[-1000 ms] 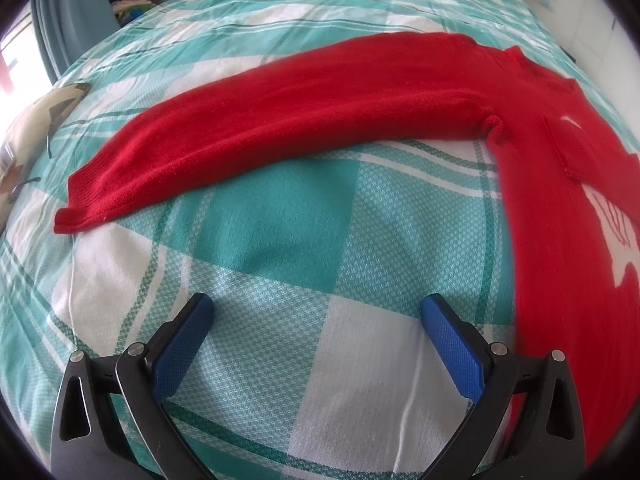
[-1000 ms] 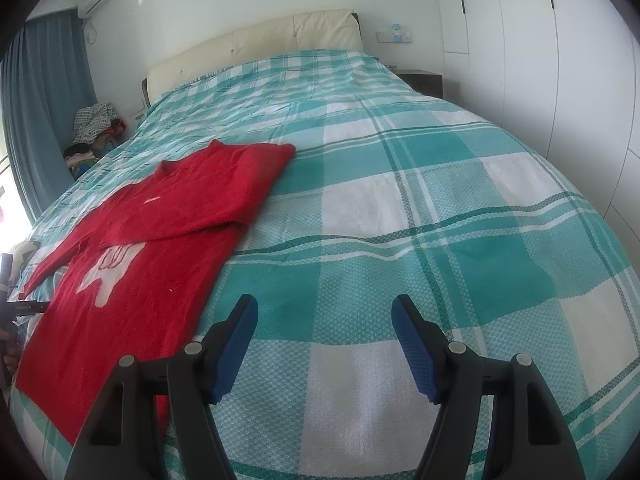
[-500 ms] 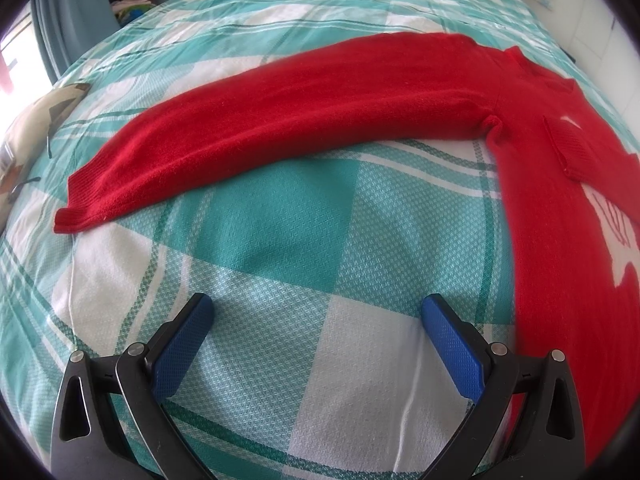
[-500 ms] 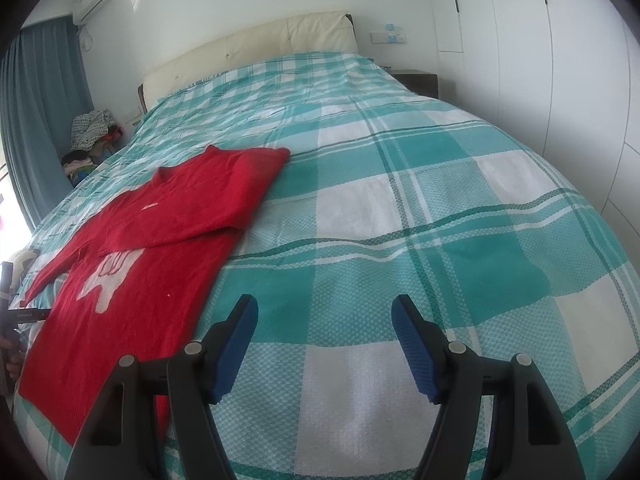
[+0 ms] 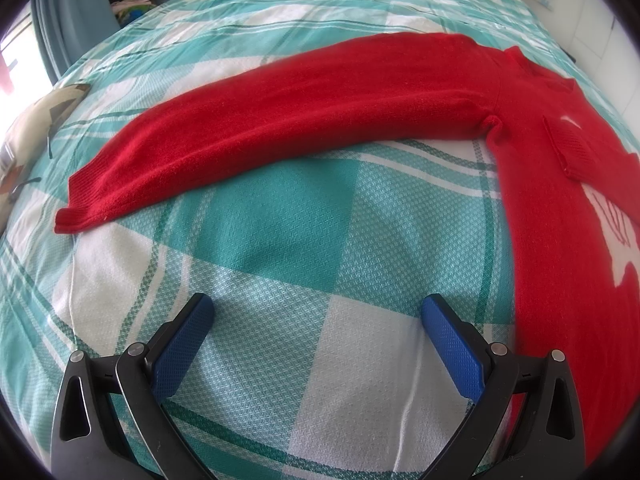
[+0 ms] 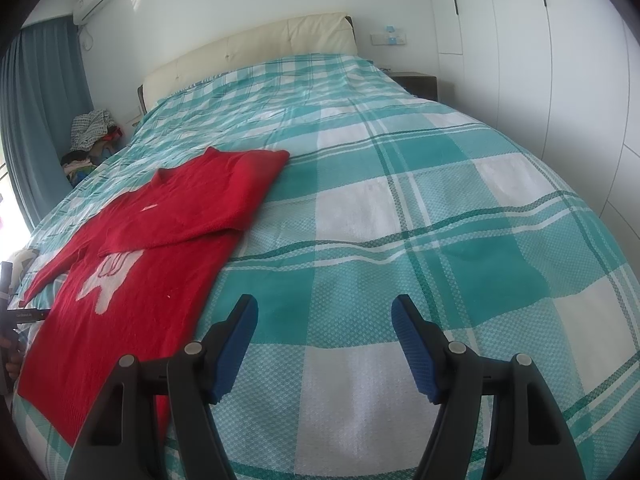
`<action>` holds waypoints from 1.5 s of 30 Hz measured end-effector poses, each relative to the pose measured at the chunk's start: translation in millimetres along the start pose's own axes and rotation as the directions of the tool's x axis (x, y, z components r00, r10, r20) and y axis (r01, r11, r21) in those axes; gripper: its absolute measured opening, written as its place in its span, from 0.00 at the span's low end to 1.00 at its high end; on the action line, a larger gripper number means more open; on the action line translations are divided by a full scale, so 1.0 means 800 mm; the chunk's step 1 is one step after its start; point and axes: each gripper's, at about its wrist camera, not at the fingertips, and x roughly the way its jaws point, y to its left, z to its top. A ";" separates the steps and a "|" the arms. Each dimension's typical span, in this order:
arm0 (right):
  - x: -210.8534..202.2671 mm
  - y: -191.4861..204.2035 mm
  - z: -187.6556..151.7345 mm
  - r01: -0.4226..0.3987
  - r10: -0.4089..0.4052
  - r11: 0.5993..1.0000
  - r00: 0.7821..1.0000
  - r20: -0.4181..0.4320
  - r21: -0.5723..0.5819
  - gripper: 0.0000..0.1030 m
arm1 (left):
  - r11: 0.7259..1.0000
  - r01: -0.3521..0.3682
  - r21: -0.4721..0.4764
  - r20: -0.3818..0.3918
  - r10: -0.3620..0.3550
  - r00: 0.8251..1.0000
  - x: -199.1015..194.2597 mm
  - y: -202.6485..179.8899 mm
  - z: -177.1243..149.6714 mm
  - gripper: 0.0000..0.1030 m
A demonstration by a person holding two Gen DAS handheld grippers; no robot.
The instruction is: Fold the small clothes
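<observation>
We hold both grippers over the bed (image 6: 440,184) with jaws spread wide and nothing in them. The red sweater (image 5: 568,240) lies flat on the checked cover, ahead and to the right of the left gripper (image 5: 316,320) and off to the left of the right gripper (image 6: 324,320). One sleeve (image 6: 192,220) is already folded across the chest; the other sleeve (image 5: 280,120) stretches out straight ahead of the left jaws. We judge the knit soft, limp and light — it will sag and drag, not slip. The cuff (image 5: 80,200) looks the best hold — pinch the thicker ribbing and carry it over the body.
</observation>
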 end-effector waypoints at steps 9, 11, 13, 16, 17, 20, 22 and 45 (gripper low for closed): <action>-0.002 -0.002 0.001 0.003 -0.003 1.000 1.000 0.008 0.004 0.67 | 1.000 0.001 -0.001 0.001 -0.001 1.000 0.000 0.000 0.000 1.00; -0.002 -0.002 0.001 0.003 -0.003 1.000 1.000 0.008 0.003 0.67 | 1.000 0.001 -0.001 0.002 -0.001 1.000 0.000 0.000 0.000 1.00; -0.002 -0.002 0.001 0.003 -0.003 1.000 1.000 0.010 0.002 0.67 | 1.000 0.001 -0.001 0.002 -0.001 1.000 0.000 0.000 0.000 1.00; -0.002 -0.002 0.001 0.003 -0.003 1.000 1.000 0.010 0.002 0.67 | 1.000 0.002 -0.001 0.002 -0.002 1.000 0.000 0.000 0.000 1.00; -0.002 -0.002 0.001 0.003 -0.003 1.000 1.000 0.011 0.002 0.67 | 1.000 0.002 -0.001 0.003 -0.002 1.000 0.000 0.001 0.000 1.00; -0.002 -0.002 0.001 0.004 -0.004 1.000 1.000 0.012 0.003 0.67 | 1.000 0.002 -0.002 0.003 -0.002 1.000 0.000 0.001 -0.001 1.00; -0.002 -0.003 0.001 0.003 -0.004 1.000 1.000 0.011 0.004 0.67 | 1.000 0.002 -0.002 0.004 -0.002 1.000 0.000 0.001 -0.001 1.00; -0.004 -0.003 0.003 0.005 -0.005 1.000 1.000 0.015 0.003 0.67 | 1.000 0.005 -0.004 0.007 -0.005 1.000 0.000 0.002 -0.003 1.00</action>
